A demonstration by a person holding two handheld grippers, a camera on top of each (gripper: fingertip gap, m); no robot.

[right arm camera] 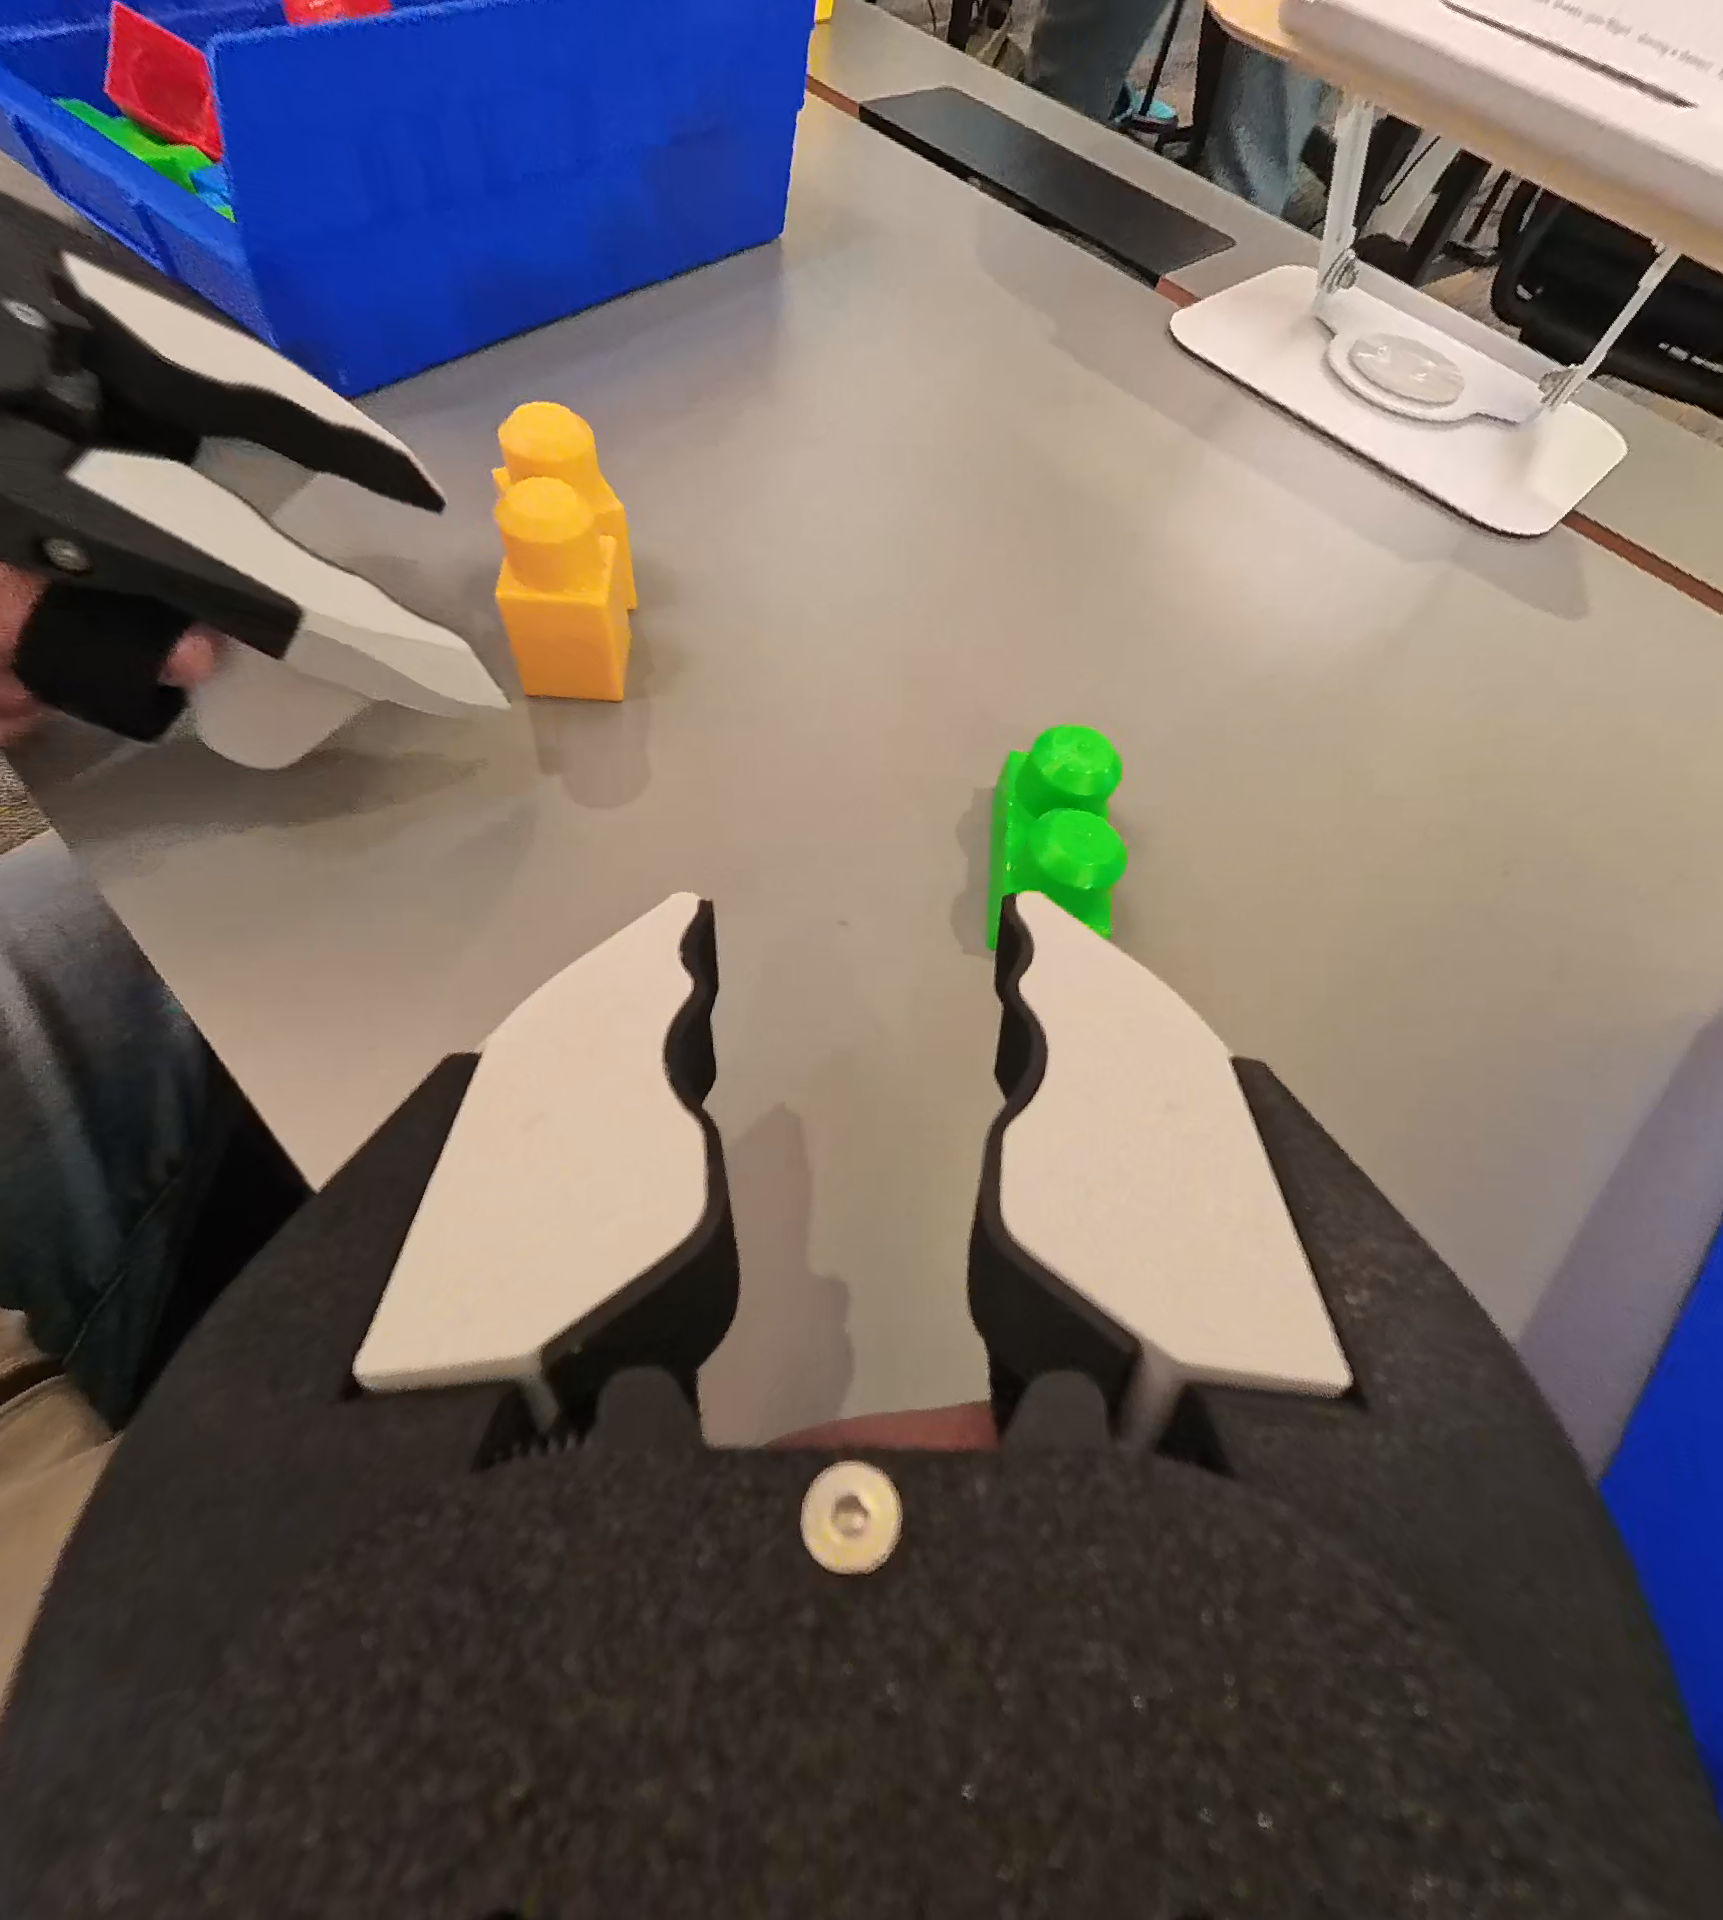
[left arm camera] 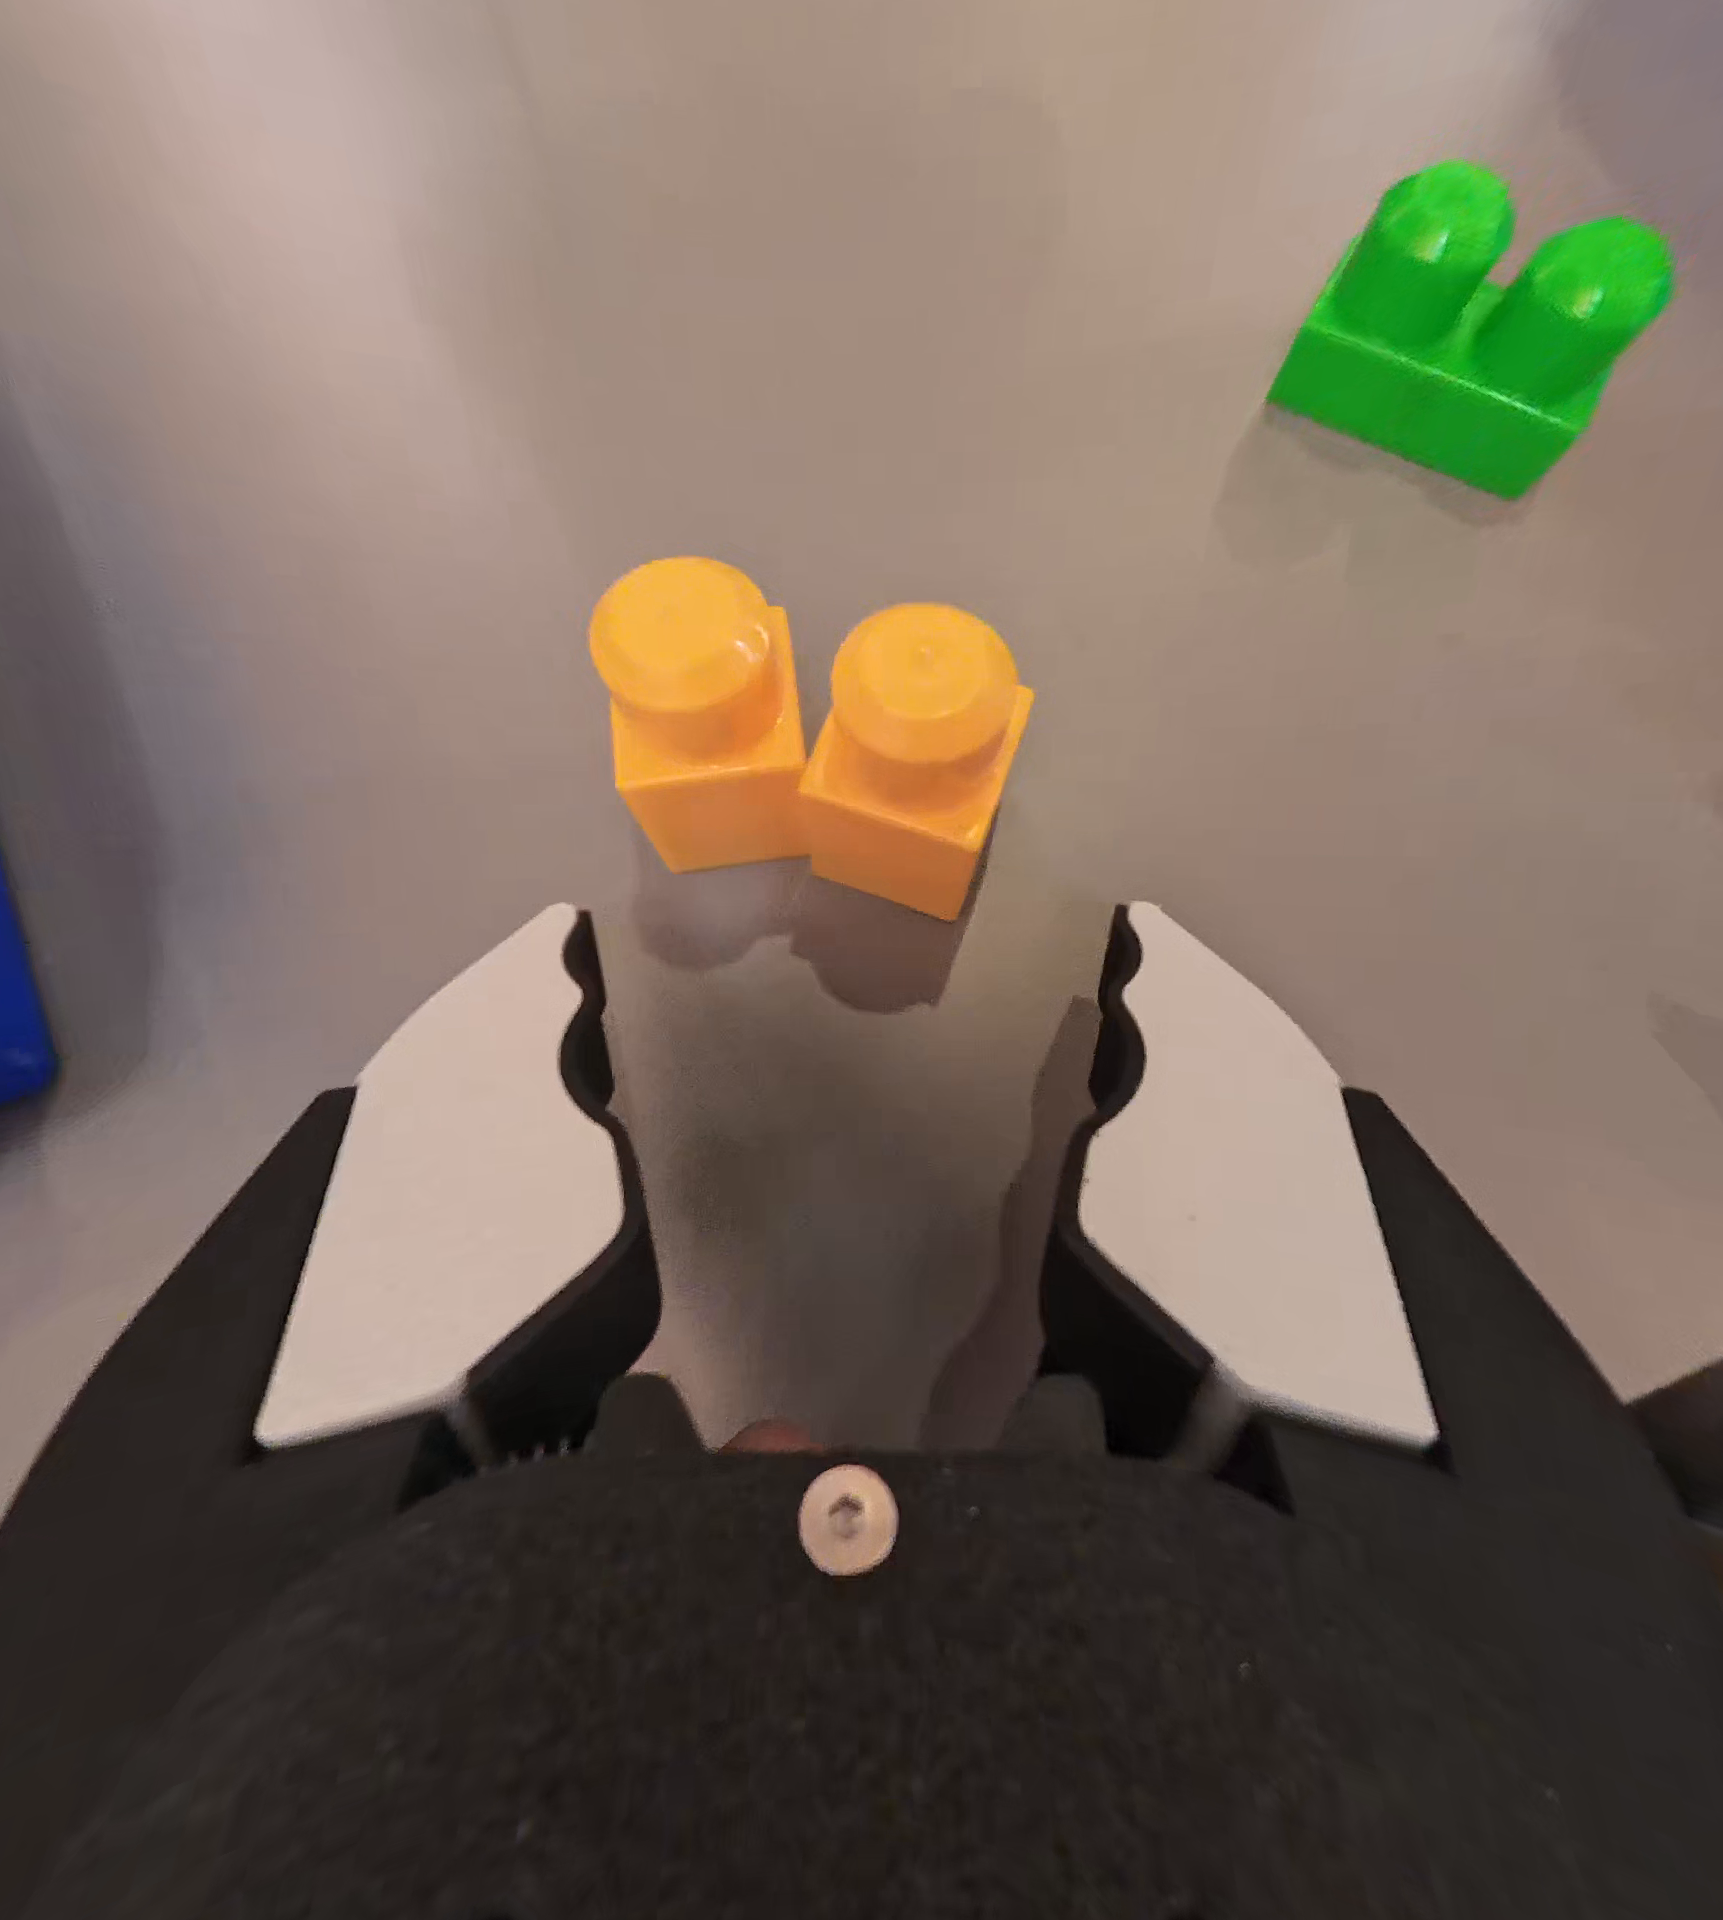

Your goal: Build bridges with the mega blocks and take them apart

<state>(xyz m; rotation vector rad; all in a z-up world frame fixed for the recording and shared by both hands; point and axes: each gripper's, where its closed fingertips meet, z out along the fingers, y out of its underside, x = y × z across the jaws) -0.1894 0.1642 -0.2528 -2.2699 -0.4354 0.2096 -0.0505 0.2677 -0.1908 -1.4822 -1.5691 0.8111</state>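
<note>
Left gripper (left arm camera: pixel 852 914): jaws wide, empty, just short of two upright orange blocks (left arm camera: pixel 805 743) standing side by side, touching. Right gripper (right arm camera: pixel 855 914): parted, empty, beside green two-stud block (right arm camera: pixel 1054 831). Risk: a fingertip nudge topples either pillar.

Left wrist view looks steeply down, close; right looks lower, farther back; both share the yellow blocks (left arm camera: pixel 805 738) (right arm camera: pixel 561 561).

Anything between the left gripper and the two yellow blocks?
No. Left wrist view shows only bare grey table between the open left gripper and the yellow blocks.
</note>
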